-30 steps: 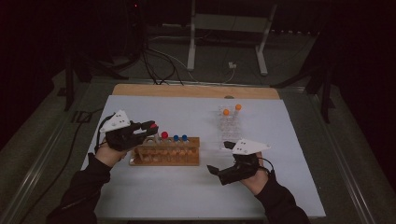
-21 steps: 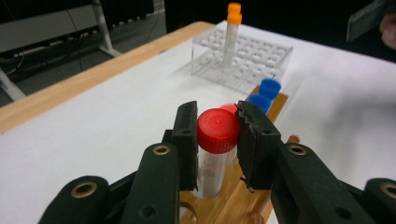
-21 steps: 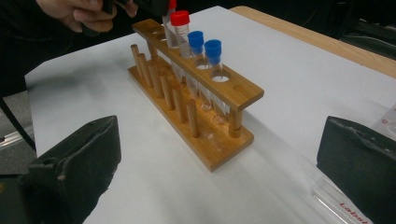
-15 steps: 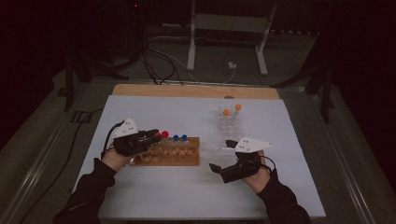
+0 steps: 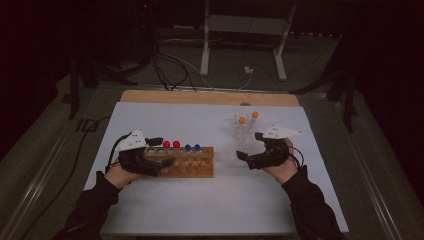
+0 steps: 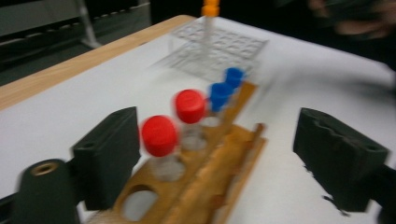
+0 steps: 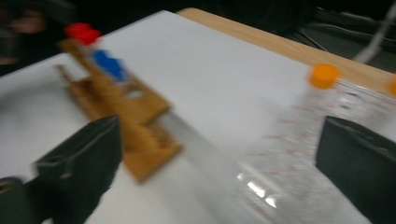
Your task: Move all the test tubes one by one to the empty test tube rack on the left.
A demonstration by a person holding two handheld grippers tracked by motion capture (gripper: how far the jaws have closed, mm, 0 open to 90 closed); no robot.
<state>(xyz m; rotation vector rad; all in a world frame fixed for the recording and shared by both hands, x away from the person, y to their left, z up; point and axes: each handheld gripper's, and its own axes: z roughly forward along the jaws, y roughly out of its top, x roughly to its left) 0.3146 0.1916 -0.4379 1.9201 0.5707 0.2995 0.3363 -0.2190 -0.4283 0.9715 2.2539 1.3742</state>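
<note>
Left gripper (image 5: 150, 159) shifted onto wooden rack (image 5: 187, 162), both jaws released, gripper views blurred

Left gripper (image 5: 167, 161) now lower and nearer person, jaws at left end of wooden rack (image 5: 187, 162). Right gripper (image 5: 241, 156) now closer to clear rack (image 5: 244, 136).

Capped tubes (image 5: 181, 145) upright in wooden rack (image 5: 186, 163)
</note>
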